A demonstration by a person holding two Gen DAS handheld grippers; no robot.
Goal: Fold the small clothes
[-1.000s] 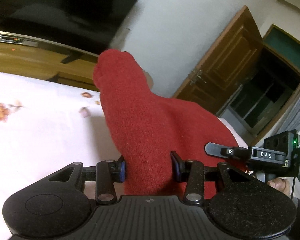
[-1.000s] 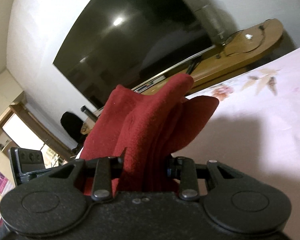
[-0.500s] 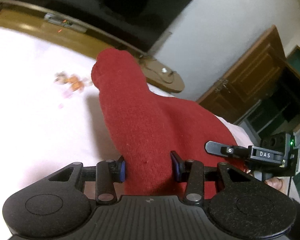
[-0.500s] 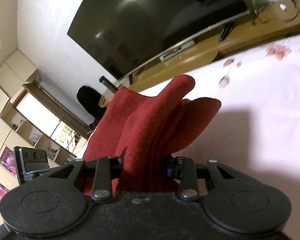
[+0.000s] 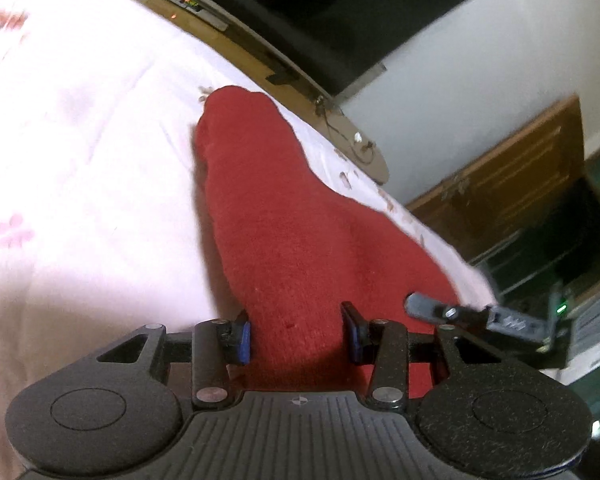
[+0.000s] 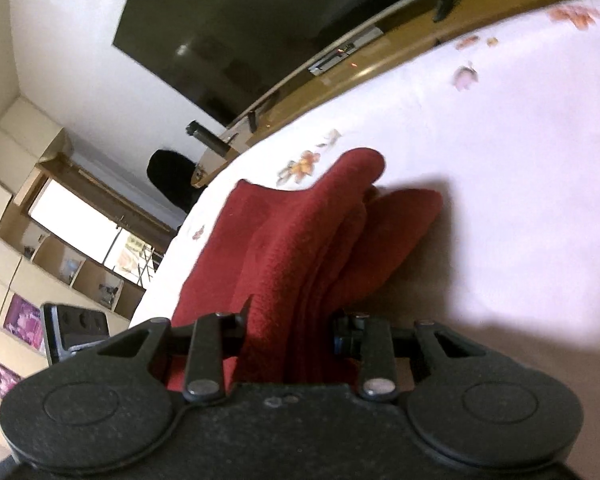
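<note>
A small red knitted garment (image 5: 284, 232) is held between both grippers over a pale pink floral sheet (image 5: 80, 152). My left gripper (image 5: 296, 336) is shut on one edge of it, the cloth bunched between the blue pads. My right gripper (image 6: 290, 332) is shut on the other edge, where the red garment (image 6: 300, 240) hangs in several folded layers toward the sheet (image 6: 500, 160). The right gripper (image 5: 480, 316) also shows at the right of the left wrist view.
A large dark TV (image 6: 280, 20) stands on a wooden bench (image 6: 380, 68) beyond the bed. A wooden door (image 5: 512, 176) is at the right. Shelving (image 6: 40, 240) lines the left wall.
Both grippers have tilted down toward the sheet with the garment still held. The bed now fills more of each view and the TV has slid toward the top.
</note>
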